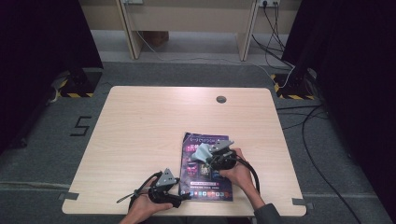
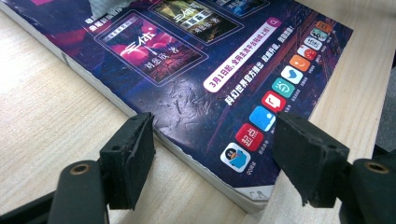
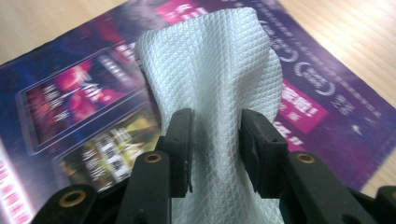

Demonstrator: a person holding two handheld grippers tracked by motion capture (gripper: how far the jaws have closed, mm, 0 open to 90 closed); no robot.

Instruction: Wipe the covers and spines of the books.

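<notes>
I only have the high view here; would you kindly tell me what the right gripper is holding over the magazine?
Observer: The right gripper has its fingers closed on a white cloth with a fine diamond weave.
Operator: Thank you. And is the left gripper gripping the magazine?
Observer: No. The left gripper is open, its fingers apart on either side of the magazine at its near corner, not pressing it.
Operator: What is printed at that corner?
Observer: A row of coloured app icons runs along the cover's edge there.
</notes>
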